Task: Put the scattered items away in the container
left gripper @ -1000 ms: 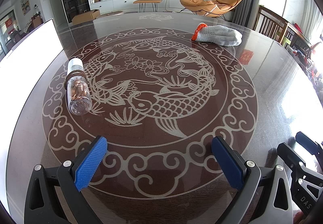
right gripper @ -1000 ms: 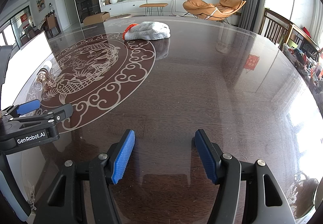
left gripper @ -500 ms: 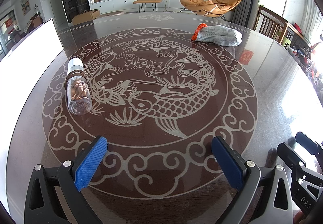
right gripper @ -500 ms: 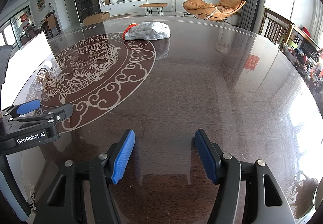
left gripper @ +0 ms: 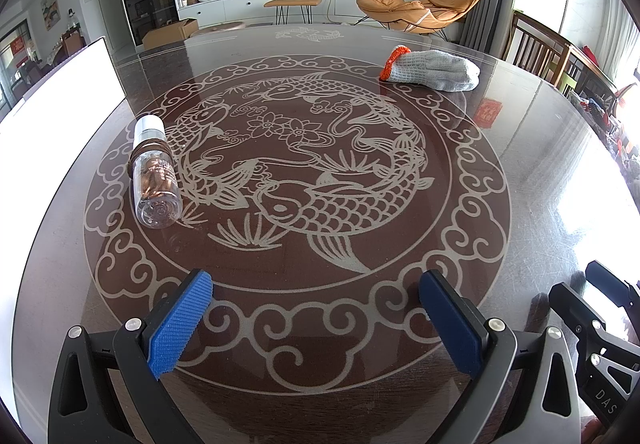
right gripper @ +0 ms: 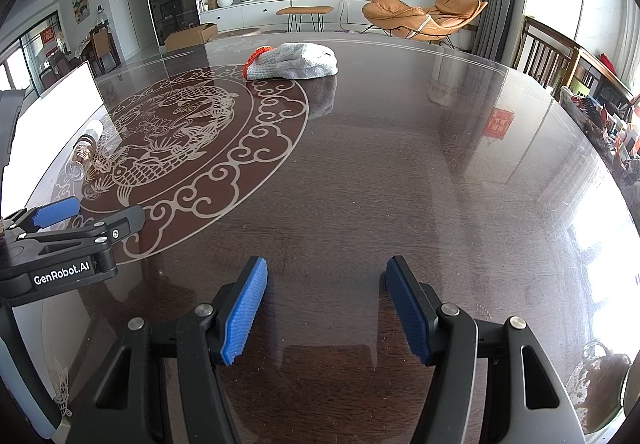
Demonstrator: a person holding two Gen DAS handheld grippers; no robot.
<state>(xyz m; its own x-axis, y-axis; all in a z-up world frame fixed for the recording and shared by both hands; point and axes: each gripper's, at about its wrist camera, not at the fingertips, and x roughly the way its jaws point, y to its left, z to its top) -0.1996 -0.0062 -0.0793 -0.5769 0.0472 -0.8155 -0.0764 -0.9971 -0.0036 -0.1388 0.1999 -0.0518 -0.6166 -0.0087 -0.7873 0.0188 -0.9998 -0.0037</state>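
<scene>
Lying on its side at the left of the carp-patterned table (left gripper: 520,164), a clear white-capped bottle (left gripper: 156,174) of brown contents is seen, a grey orange-cuffed glove (left gripper: 432,70) far across, both tongs (left gripper: 316,320) (right gripper: 326,308) held wide and empty.

The white container (left gripper: 60,92) beside the bottle (left gripper: 154,168) is overexposed and cut off by the left edge in the left wrist view; its rim and interior cannot be resolved. Print on the bottle label is too small to read. The right tool (left gripper: 600,308) is cut off at the lower right edge, its fingertips out of frame. The left tool (right gripper: 86,218) is cut off at the left edge in the right wrist view.
</scene>
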